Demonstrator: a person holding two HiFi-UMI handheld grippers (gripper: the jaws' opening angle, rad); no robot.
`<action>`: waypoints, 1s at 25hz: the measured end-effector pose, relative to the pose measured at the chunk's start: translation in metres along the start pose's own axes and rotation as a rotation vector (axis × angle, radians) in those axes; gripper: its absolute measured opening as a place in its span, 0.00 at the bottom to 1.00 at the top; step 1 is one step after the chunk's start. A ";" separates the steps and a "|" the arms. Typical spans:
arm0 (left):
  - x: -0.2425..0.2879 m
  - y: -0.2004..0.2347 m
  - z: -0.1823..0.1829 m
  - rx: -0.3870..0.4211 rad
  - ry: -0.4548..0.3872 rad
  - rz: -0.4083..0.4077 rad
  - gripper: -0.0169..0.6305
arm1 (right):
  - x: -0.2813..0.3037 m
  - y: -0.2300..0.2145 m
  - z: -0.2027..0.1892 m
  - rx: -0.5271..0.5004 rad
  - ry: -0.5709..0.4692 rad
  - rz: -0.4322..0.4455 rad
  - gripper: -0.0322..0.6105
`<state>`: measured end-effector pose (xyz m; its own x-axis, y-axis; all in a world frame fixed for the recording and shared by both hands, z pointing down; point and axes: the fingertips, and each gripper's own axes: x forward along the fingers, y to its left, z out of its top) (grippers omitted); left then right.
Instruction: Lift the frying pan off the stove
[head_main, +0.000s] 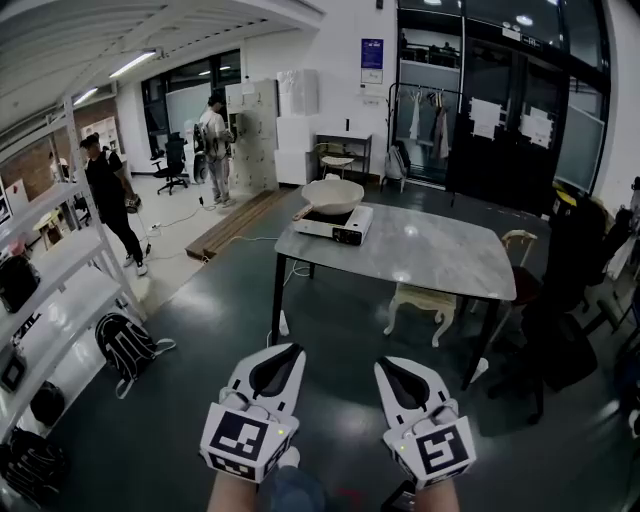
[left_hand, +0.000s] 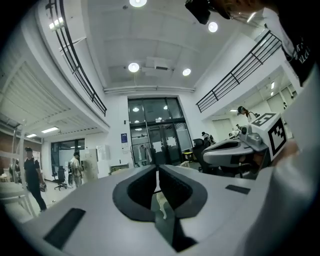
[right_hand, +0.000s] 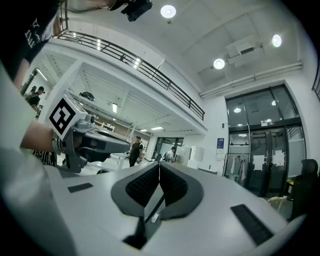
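A pale frying pan (head_main: 331, 195) with a brown handle sits on a white portable stove (head_main: 335, 225) at the far left corner of a grey table (head_main: 430, 252). Both grippers are held low and close to me, well short of the table. My left gripper (head_main: 291, 350) is shut with nothing between its jaws; in its own view the left gripper (left_hand: 158, 168) points toward the glass doors. My right gripper (head_main: 385, 364) is shut and empty too, and in its own view the right gripper (right_hand: 159, 166) aims up at the far wall.
White shelving (head_main: 50, 290) with bags runs along the left, and a backpack (head_main: 128, 345) lies on the floor beside it. Two people (head_main: 112, 195) stand at the back left. A pale chair (head_main: 428, 300) sits under the table, and dark chairs (head_main: 565, 330) crowd the right.
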<state>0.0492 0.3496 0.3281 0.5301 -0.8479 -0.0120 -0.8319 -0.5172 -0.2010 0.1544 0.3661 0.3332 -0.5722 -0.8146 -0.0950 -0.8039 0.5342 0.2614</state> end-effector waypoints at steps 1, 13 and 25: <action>0.006 0.004 -0.001 0.002 -0.002 0.010 0.05 | 0.004 -0.004 -0.002 -0.006 0.003 0.001 0.09; 0.099 0.108 -0.037 -0.124 -0.028 0.006 0.05 | 0.113 -0.064 -0.028 0.078 0.038 -0.063 0.09; 0.193 0.231 -0.072 -0.174 -0.040 -0.070 0.04 | 0.269 -0.099 -0.051 0.143 0.021 -0.105 0.09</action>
<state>-0.0520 0.0578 0.3502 0.5912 -0.8054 -0.0436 -0.8066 -0.5904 -0.0304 0.0884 0.0826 0.3309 -0.4814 -0.8715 -0.0938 -0.8749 0.4712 0.1119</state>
